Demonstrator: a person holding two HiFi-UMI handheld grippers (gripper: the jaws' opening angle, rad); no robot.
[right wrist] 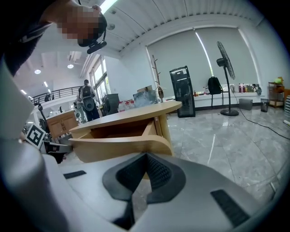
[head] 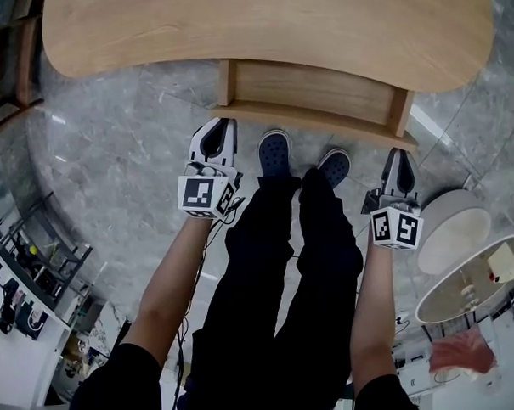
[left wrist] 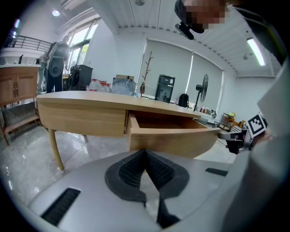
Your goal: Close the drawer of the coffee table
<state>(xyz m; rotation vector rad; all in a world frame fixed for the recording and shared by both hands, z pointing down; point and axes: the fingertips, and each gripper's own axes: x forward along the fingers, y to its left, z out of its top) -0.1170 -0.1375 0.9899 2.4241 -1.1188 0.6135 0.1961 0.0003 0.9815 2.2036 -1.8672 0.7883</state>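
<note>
The light wood coffee table fills the top of the head view. Its drawer stands pulled out toward me, and its curved front is just ahead of my shoes. My left gripper is shut and empty, its tips right at the drawer front's left end; I cannot tell if they touch. My right gripper is shut and empty just short of the right end. The left gripper faces the drawer front in its own view. The right gripper faces the drawer front likewise.
My legs and blue shoes stand between the grippers. Two round white side tables are at my right. A floor fan and a black cabinet stand far off. A wooden cabinet is at the far left.
</note>
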